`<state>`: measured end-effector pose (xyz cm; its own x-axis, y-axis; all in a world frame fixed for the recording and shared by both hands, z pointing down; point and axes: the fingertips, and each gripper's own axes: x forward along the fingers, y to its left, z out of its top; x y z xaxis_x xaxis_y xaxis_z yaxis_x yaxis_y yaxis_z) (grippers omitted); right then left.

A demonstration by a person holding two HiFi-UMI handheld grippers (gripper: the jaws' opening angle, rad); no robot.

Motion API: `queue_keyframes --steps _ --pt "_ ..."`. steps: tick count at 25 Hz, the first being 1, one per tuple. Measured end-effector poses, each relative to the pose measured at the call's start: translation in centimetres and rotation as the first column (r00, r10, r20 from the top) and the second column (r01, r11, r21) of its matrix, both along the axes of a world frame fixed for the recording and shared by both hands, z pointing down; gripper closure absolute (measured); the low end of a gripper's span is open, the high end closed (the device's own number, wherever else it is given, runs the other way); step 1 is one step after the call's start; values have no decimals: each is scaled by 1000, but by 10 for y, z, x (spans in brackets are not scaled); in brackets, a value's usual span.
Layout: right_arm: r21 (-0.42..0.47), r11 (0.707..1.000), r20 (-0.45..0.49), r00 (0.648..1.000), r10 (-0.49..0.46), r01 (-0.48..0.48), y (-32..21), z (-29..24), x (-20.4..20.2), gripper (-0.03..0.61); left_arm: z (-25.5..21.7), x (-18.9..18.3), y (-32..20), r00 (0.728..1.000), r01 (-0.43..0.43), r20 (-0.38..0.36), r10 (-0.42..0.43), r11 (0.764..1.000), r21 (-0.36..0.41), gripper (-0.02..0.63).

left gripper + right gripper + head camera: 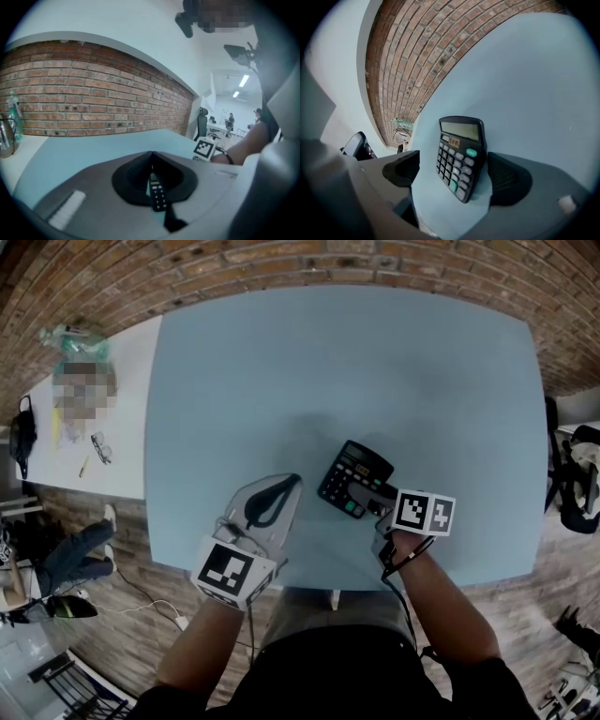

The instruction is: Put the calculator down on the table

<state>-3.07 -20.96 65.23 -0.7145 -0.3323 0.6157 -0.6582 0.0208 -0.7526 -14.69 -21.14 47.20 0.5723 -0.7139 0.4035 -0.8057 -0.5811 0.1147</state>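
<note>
Jaws of left gripper point(289, 484) pressed together, nothing held, low over near edge of pale blue worktop point(375, 362). Just right of it, right gripper point(454, 174), jaws wide apart. Between them, black calculator point(459, 157) lying on worktop, one long edge close beside one pad, clear of other. Beyond, white side table point(127, 427) and brick wall point(281, 259).

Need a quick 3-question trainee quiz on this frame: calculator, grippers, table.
1. True or false: the left gripper holds the calculator.
2. The jaws of the right gripper are: A) clamped together B) apart, with the calculator between them C) out of view.
3. Fill in: the table under the calculator is light ___.
Key: 1 false; 2 B; 3 blue.
</note>
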Motion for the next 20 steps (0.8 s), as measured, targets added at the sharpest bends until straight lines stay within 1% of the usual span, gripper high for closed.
queue_keyframes --steps 5,8,12,15,20 --pt "1 1000 2 1000 17 -17 6 0 4 129 -3 0 7 1000 -2 9 2 1000 9 611" --pt "7 1000 -10 1000 26 -26 10 -2 9 129 -7 2 12 1000 -4 0 4 1000 4 611" --pt "23 999 -20 999 35 -34 13 -9 17 129 -14 6 13 1000 -9 -10 9 1000 18 611" --pt "47 998 -33 998 49 -48 12 -14 25 129 -17 11 12 1000 -14 -14 14 1000 23 611" --pt "120 991 -66 996 65 -57 9 -27 42 129 -23 20 13 999 -26 -19 27 999 27 611"
